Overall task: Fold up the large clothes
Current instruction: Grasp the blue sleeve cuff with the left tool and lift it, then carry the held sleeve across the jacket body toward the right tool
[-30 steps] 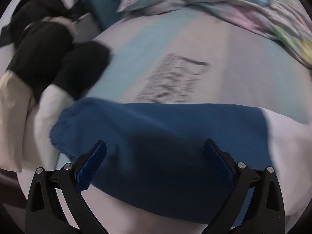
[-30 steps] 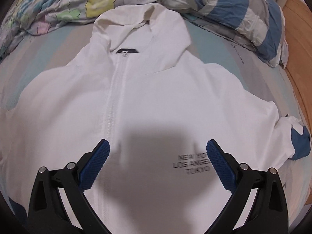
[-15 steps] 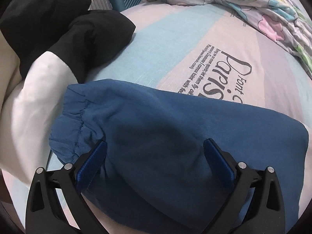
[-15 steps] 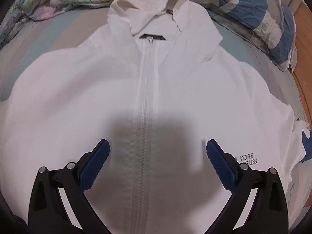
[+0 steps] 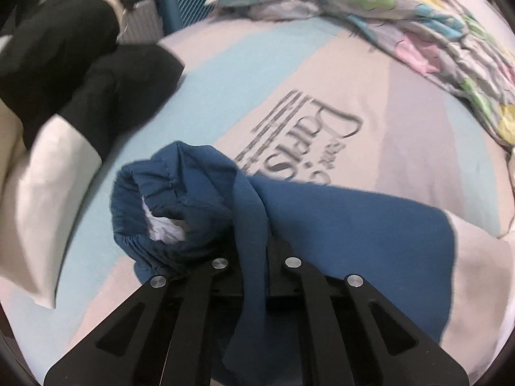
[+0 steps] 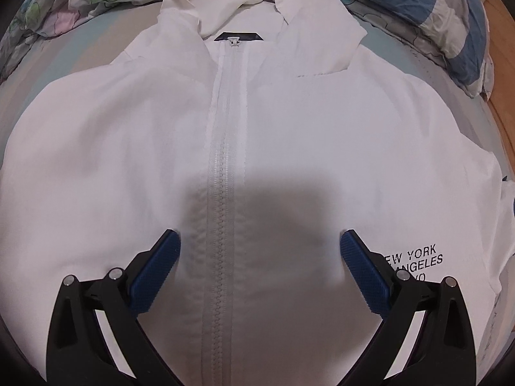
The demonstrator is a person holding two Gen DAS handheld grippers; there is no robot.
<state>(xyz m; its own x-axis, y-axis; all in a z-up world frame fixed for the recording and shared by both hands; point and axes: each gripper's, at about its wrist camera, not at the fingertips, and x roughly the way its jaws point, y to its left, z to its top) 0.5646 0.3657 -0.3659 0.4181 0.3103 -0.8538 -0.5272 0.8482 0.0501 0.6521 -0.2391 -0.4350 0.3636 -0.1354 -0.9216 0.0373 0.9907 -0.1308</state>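
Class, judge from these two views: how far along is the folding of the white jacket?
Done: the white jacket lies flat, zipped. In hand: the left gripper is shut on the blue sleeve; the right gripper hovers open above the zipper. Left: every fold.

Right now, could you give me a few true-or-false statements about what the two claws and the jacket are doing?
1. The left claw is shut on the blue sleeve. True.
2. The right claw grips the zipper. False: it stands open above the white jacket, holding nothing.
3. The jacket's zipper is done up to the collar. True.
4. The jacket lies on a bare wooden floor. False: it lies on a striped bedsheet.
5. A floral quilt is bunched beyond the jacket. True.
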